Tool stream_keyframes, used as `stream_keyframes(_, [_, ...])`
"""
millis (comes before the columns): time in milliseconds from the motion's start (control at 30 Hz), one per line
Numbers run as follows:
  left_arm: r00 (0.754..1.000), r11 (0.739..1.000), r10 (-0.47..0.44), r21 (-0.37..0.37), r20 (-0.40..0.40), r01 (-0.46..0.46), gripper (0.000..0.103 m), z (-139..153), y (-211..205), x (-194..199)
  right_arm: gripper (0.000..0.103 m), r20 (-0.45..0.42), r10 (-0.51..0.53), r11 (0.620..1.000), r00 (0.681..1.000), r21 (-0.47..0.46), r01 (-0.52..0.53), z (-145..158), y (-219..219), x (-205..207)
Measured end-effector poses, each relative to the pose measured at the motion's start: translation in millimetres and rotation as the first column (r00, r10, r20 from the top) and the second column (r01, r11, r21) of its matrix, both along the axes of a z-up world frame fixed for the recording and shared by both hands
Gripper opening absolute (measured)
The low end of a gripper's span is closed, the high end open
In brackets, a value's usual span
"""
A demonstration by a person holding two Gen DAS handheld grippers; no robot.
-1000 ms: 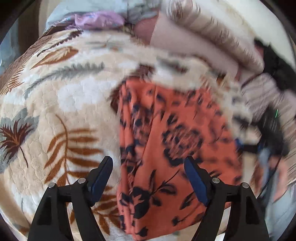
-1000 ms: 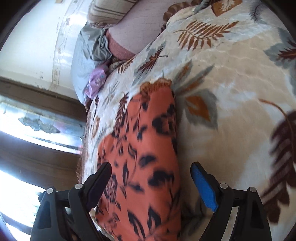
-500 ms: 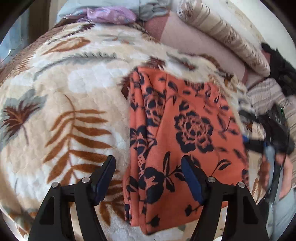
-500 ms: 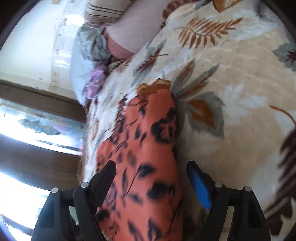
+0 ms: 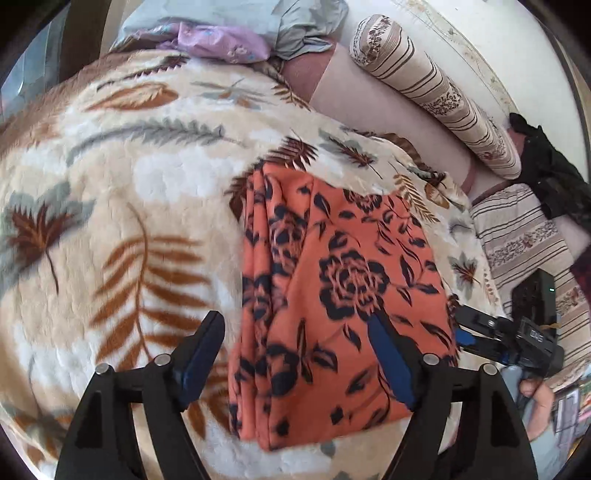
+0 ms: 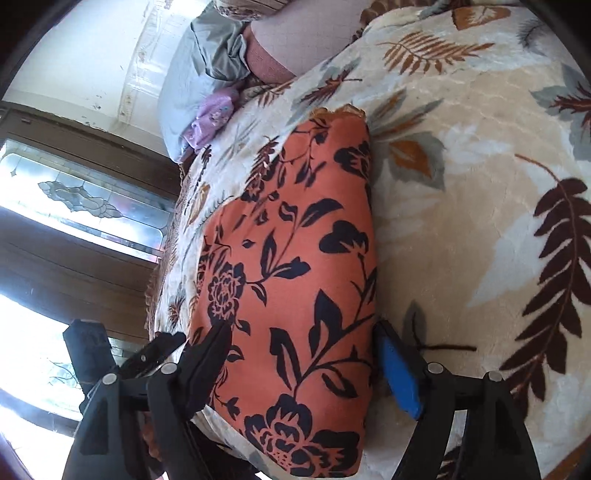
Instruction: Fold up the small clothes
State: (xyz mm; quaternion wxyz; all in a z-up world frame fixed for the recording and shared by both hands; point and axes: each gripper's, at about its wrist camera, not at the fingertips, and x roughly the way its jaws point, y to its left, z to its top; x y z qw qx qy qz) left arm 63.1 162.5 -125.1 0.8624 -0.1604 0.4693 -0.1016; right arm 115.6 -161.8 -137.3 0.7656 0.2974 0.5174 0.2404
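An orange cloth with a dark floral print [image 5: 332, 288] lies folded in a flat rectangle on a cream leaf-patterned blanket [image 5: 110, 206]. It also shows in the right wrist view [image 6: 295, 280]. My left gripper [image 5: 295, 343] is open and empty, hovering over the cloth's near left part. My right gripper [image 6: 303, 347] is open and empty, hovering over the cloth's near end. The right gripper also shows in the left wrist view [image 5: 506, 339] at the cloth's right edge.
A striped bolster [image 5: 436, 92] and pink cushion [image 5: 369, 99] lie at the back. Grey-blue and purple clothes [image 5: 229, 33] are heaped at the far edge. A striped cover [image 5: 524, 236] and black item [image 5: 546, 170] lie to the right. A window [image 6: 81, 206] is beyond the bed edge.
Both grippers have drawn back a little from the cloth, so more of it shows. The cloth lies still and both grippers stay open.
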Motion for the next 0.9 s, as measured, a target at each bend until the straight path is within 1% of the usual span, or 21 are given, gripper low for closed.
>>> stream_keyframes(67, [1.0, 1.0, -0.001, 0.031, -0.016, 0.002, 0.081, -1, -3, 24, 0.081, 0.0, -0.02, 1.0, 1.0, 0.005, 0.02, 2, -3, 4])
stream_keyframes(100, [0.999, 1.0, -0.001, 0.028, -0.033, 0.002, 0.081, -6, -3, 35, 0.081, 0.002, -0.03, 0.999, 1.0, 0.01, 0.03, 4, -5, 8])
stream_keyframes(167, [0.997, 1.0, 0.006, -0.006, -0.077, -0.007, 0.081, -18, -1, 50, 0.081, 0.011, -0.053, 0.999, 0.999, 0.009, 0.053, 5, -9, 16])
stream_keyframes(200, [0.993, 1.0, -0.015, -0.016, -0.114, 0.014, 0.081, -31, -6, 58, 0.081, 0.01, -0.059, 0.998, 0.998, 0.007, 0.059, 3, -13, 19])
stream_keyframes(233, [0.983, 0.998, -0.054, -0.028, -0.174, 0.05, 0.081, -46, -10, 63, 0.081, -0.011, -0.047, 0.999, 0.999, 0.004, 0.047, -6, -7, 27])
stream_keyframes(267, [0.989, 0.999, -0.053, -0.021, -0.141, 0.05, 0.081, -48, -12, 60, 0.079, -0.049, -0.009, 1.0, 0.999, -0.003, 0.009, -16, -3, 30])
stream_keyframes(300, [0.989, 0.998, -0.063, -0.014, -0.134, 0.061, 0.074, -45, -13, 59, 0.072, -0.101, 0.047, 0.999, 0.994, -0.02, -0.049, -30, 8, 36])
stream_keyframes(333, [0.987, 0.996, -0.086, -0.037, -0.139, 0.082, 0.054, -42, -14, 58, 0.059, -0.094, 0.072, 0.995, 0.993, -0.062, -0.078, -34, 18, 37])
stream_keyframes(367, [0.984, 0.994, -0.098, -0.068, -0.148, 0.089, 0.051, -40, -12, 58, 0.051, -0.06, 0.084, 0.991, 0.995, -0.098, -0.09, -28, 24, 36])
stream_keyframes(433, [0.985, 0.993, -0.1, -0.07, -0.138, 0.091, 0.038, -37, -9, 57, 0.04, -0.029, 0.101, 0.986, 0.994, -0.132, -0.104, -14, 31, 35])
stream_keyframes(500, [0.989, 0.994, -0.084, -0.084, -0.118, 0.074, 0.031, -28, -7, 54, 0.036, 0.007, 0.125, 0.979, 0.992, -0.166, -0.122, 3, 35, 34])
stream_keyframes(633, [0.995, 0.992, -0.101, -0.078, -0.008, 0.101, 0.03, 12, -24, 52, 0.034, 0.124, 0.129, 0.976, 0.984, -0.189, -0.105, 50, 25, 32])
stream_keyframes(767, [0.984, 0.984, -0.138, -0.096, 0.116, 0.15, 0.03, 62, -55, 69, 0.034, 0.236, 0.08, 0.984, 0.968, -0.174, -0.039, 99, -17, 37])
stream_keyframes(833, [0.975, 0.98, -0.168, -0.082, 0.148, 0.182, 0.031, 75, -76, 80, 0.034, 0.264, 0.046, 0.987, 0.963, -0.16, -0.004, 111, -40, 41])
stream_keyframes(900, [0.971, 0.976, -0.192, -0.078, 0.142, 0.205, 0.032, 73, -100, 94, 0.034, 0.269, -0.002, 0.989, 0.963, -0.143, 0.042, 112, -65, 47])
